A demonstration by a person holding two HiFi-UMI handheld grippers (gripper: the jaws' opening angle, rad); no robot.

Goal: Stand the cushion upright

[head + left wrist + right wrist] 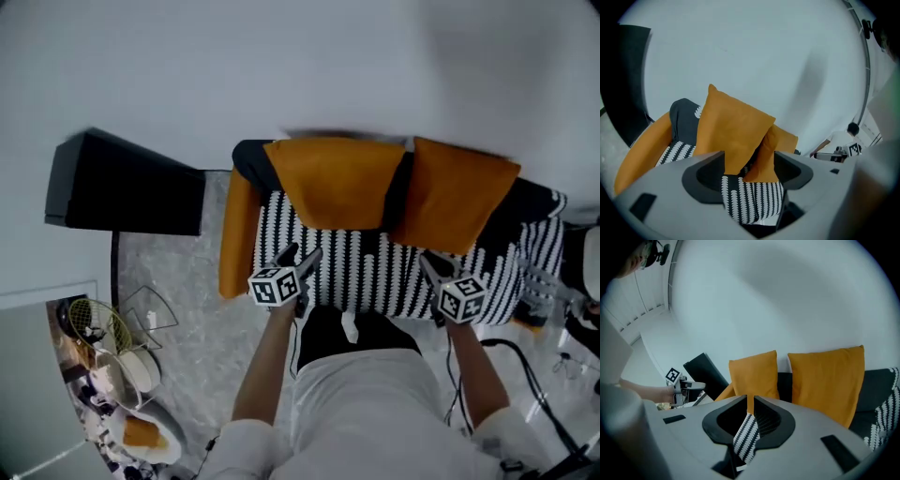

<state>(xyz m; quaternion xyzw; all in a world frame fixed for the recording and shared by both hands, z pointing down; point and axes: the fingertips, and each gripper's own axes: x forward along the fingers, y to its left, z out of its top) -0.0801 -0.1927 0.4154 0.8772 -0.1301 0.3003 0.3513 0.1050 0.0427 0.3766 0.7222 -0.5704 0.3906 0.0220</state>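
1. Closest to the camera, the person (361, 398) is seen facing the sofa, with both forearms stretched forward so that the grippers are held above the seat's front edge.
2. On the left gripper (300, 255) the jaws are held well apart with nothing between them. Only sofa fabric is seen through the gap, so nothing is gripped.
3. On the right gripper (431, 264) the jaws are set almost together on nothing. A thin strip of stripes and orange is seen through the slit, lying beyond the jaws and not caught in them.
4. Beyond the grippers, the striped seat cover (375, 267) is left bare, and no cushion lies flat on it.
5. Farther back, the left cushion (337, 183) and the right cushion (455, 192), both orange, are stood upright side by side. Each is leaned against the black backrest (251, 159), which is judged to be what keeps it from slumping. The task is therefore judged done, though which cushion was meant cannot be told.
6. Farthest off, the pale wall (281, 56) is seen behind the sofa.
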